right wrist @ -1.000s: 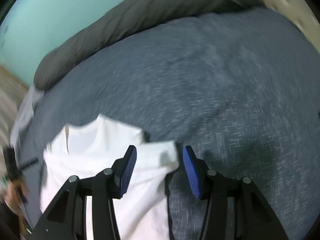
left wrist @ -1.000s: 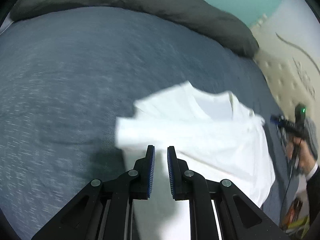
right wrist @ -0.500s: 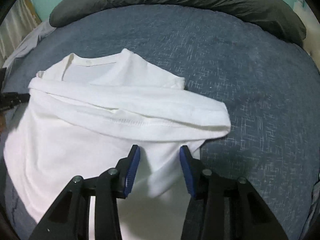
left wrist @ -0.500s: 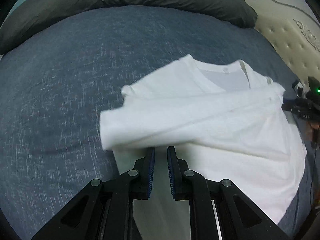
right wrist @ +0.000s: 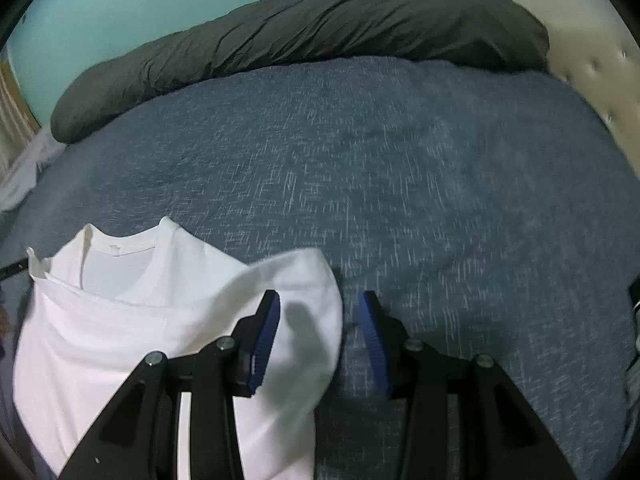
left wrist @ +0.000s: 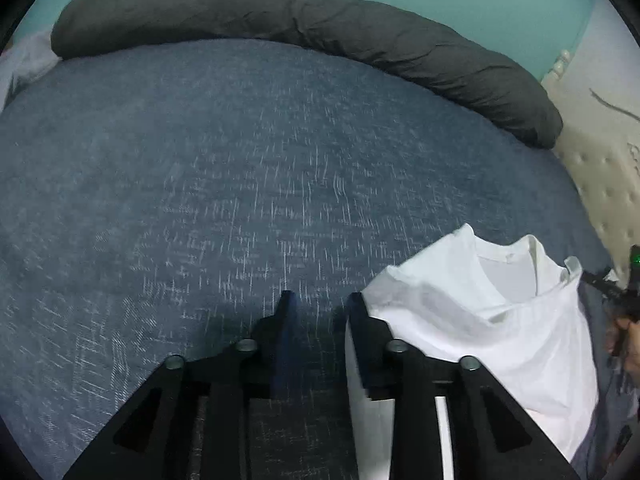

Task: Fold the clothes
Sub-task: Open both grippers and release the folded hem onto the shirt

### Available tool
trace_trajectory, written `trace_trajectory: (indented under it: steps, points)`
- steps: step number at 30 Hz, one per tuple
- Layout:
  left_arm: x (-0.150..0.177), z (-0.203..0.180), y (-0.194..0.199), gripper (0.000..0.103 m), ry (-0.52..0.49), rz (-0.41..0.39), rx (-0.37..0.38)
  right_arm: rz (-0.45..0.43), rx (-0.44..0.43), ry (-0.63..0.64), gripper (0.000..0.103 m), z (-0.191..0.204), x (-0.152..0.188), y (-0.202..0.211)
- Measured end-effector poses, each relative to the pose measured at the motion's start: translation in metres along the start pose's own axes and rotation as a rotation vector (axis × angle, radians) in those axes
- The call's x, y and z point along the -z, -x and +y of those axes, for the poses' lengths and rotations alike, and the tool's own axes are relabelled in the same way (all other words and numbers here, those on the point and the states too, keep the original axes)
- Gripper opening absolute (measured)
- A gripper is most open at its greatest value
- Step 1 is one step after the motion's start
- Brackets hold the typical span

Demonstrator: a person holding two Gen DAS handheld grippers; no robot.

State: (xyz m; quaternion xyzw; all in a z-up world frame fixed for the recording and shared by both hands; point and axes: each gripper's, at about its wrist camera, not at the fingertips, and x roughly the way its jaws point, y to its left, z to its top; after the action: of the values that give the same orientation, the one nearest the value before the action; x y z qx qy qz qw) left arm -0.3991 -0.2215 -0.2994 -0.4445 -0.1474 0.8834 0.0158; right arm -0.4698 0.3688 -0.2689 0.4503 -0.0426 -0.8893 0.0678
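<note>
A white T-shirt (left wrist: 472,320) lies on the blue bed cover, collar pointing away, partly folded lengthwise. In the left wrist view it is at the lower right; my left gripper (left wrist: 320,308) is open and empty over bare cover, its right finger at the shirt's left edge. In the right wrist view the shirt (right wrist: 120,320) fills the lower left, a folded sleeve lying across it. My right gripper (right wrist: 320,312) is open, its jaws standing either side of the shirt's right edge with nothing held. The right gripper also shows at the far right of the left wrist view (left wrist: 624,292).
A blue-grey bed cover (left wrist: 240,184) spreads all around. A long dark grey pillow (left wrist: 304,16) lies along the far side (right wrist: 320,28). A cream tufted headboard (left wrist: 600,152) stands at the right. A teal wall is behind.
Both grippers have opened wider and let the shirt go. The left gripper has moved left off the shirt; the right gripper has moved right to the shirt's right edge. The sleeves now lie folded in.
</note>
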Motion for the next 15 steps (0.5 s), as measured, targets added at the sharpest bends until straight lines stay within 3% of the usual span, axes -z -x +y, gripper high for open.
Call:
trace_trajectory:
  steps: [7,9,15]
  points:
    - [-0.002,-0.004,0.004,0.048,-0.001,-0.021,0.066,-0.019,-0.098,-0.17,0.043,-0.03,0.007,0.002]
    - [-0.005,-0.008,0.003,0.052,-0.016,-0.033,0.084,-0.014,-0.123,-0.154,0.049,-0.026,0.002,-0.001]
    - [-0.009,-0.013,-0.009,0.056,-0.033,-0.024,0.107,0.048,-0.121,-0.092,0.049,-0.011,-0.009,-0.026]
